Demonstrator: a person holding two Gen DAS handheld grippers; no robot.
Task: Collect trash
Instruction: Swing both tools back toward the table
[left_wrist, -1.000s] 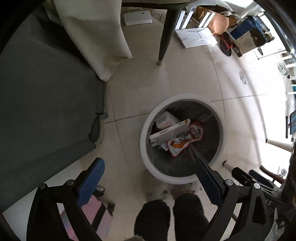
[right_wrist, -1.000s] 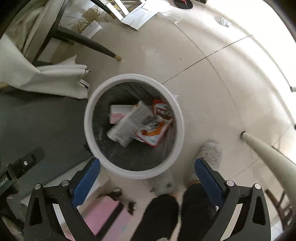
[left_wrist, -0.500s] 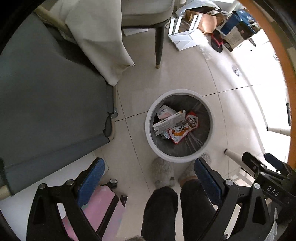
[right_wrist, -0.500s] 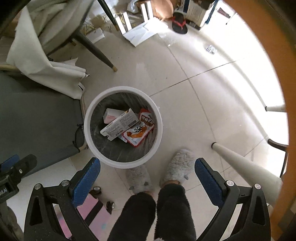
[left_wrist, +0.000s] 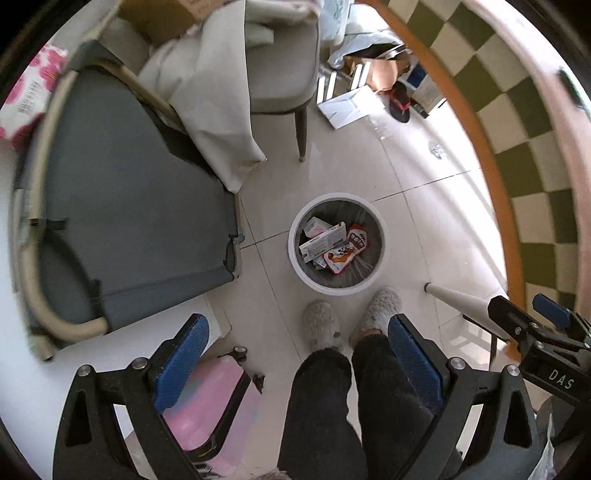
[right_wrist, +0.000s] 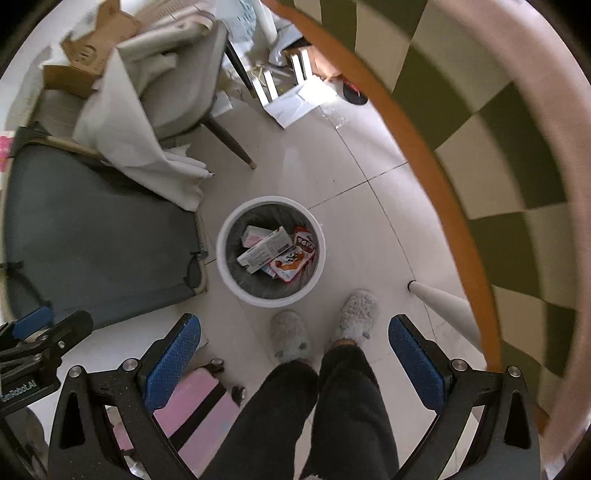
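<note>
A round white trash bin (left_wrist: 295, 254) (right_wrist: 221, 258) stands on the tiled floor far below both grippers. Inside lie a long white carton (left_wrist: 322, 242) (right_wrist: 264, 250), a pink-and-white box (left_wrist: 314, 226) (right_wrist: 255, 233) and a red-orange snack packet (left_wrist: 345, 253) (right_wrist: 293, 260). My left gripper (left_wrist: 297, 362) is open, high above the floor, with nothing between its blue pads. My right gripper (right_wrist: 295, 360) is open too and holds nothing. In the left wrist view the right gripper's fingers (left_wrist: 550, 314) show at the right edge.
A person's legs and grey slippers (left_wrist: 321, 328) (right_wrist: 290, 338) stand just in front of the bin. A grey cot (left_wrist: 129, 221) and a chair (left_wrist: 280, 70) draped with cloth lie left. A round table with an orange rim (left_wrist: 476, 147) (right_wrist: 436, 177) and checkered cloth curves right. A pink suitcase (left_wrist: 210, 406) is below.
Both grippers have risen well away from the bin, which now looks much smaller. The table's rim and checkered cloth have come into view on the right.
</note>
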